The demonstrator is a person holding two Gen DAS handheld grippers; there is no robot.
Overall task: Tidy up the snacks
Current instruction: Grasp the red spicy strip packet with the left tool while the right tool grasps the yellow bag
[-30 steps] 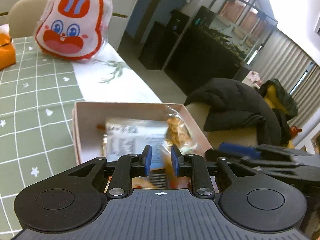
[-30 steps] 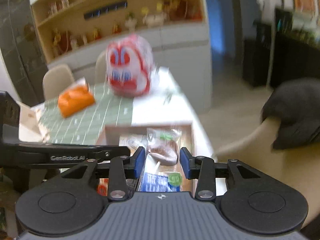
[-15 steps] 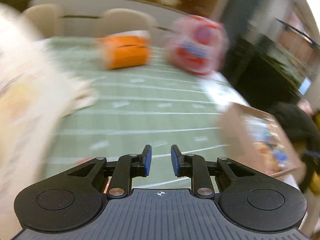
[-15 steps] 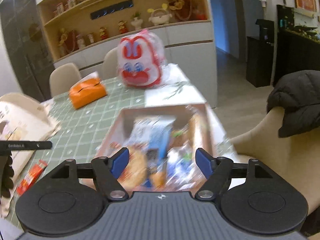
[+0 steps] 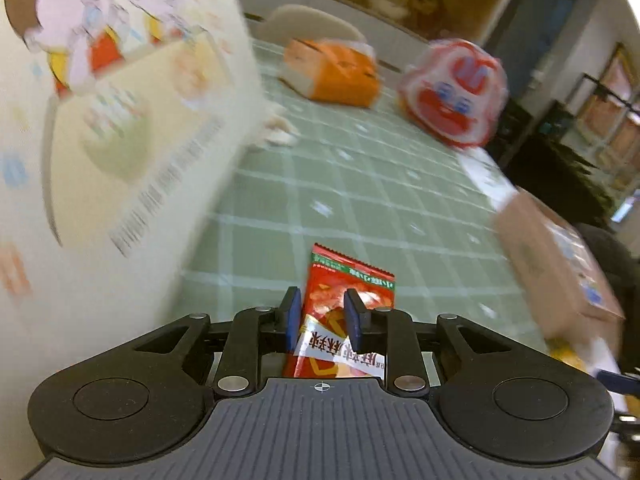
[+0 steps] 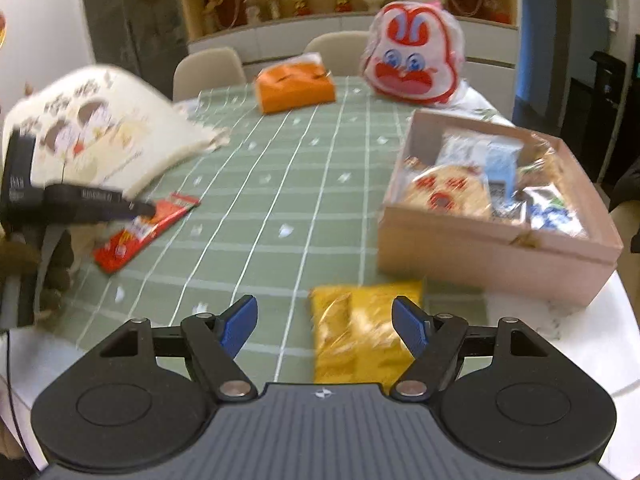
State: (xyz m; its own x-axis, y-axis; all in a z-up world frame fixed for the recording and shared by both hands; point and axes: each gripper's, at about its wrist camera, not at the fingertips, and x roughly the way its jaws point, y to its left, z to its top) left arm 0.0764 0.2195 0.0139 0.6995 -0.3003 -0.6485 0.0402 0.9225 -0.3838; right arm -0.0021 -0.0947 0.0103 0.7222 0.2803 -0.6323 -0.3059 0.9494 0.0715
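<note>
A red snack packet (image 5: 344,312) lies flat on the green checked tablecloth (image 5: 360,200). My left gripper (image 5: 322,314) hovers over it with its fingers a small gap apart, straddling the packet without squeezing it. The right wrist view shows the same packet (image 6: 140,232) under the left gripper's tip (image 6: 136,209). My right gripper (image 6: 324,326) is wide open above a yellow snack bag (image 6: 360,336) near the table's front edge. A pink box (image 6: 480,248) holding several snacks stands at the right.
A large white cartoon-printed bag (image 5: 100,120) lies close on the left. An orange tissue pack (image 6: 294,88) and a red-and-white rabbit bag (image 6: 412,62) stand at the far side. Chairs stand behind the table. The white table edge (image 6: 560,340) is at the right front.
My left gripper swung left from over the box to the red packet. My right gripper opened wide, pulled back from the box and now hangs over the yellow bag.
</note>
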